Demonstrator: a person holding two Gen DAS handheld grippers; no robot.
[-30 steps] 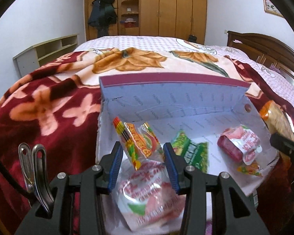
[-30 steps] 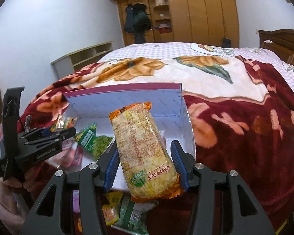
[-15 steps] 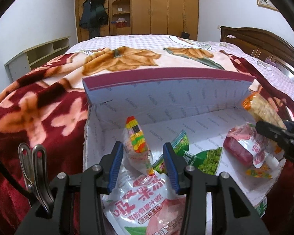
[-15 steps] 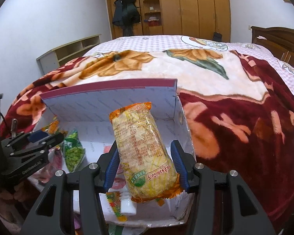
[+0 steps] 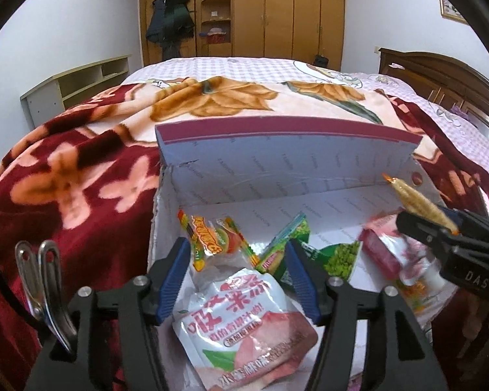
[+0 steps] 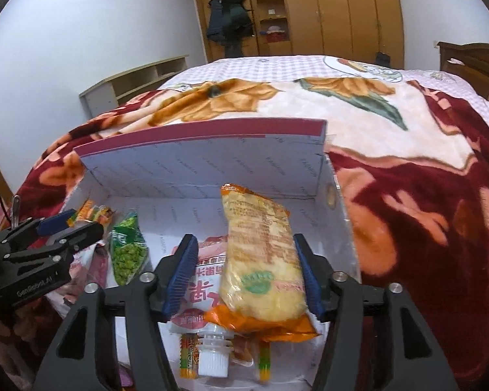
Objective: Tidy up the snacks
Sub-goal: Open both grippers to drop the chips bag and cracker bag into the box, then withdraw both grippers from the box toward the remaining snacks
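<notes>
An open white box (image 5: 277,176) sits on a red floral blanket (image 5: 81,176) on the bed, and both grippers hang over its near edge. The left gripper (image 5: 238,280) is opening its jaws; a candy pack (image 5: 212,244) and a white pouch (image 5: 244,322) lie between them, free of the pads. The right gripper (image 6: 244,277) is opening too, with the yellow cracker pack (image 6: 260,254) between its pads, against the right one and clear of the left. A green pea bag (image 6: 127,247) and a red pouch (image 5: 384,251) lie inside the box.
</notes>
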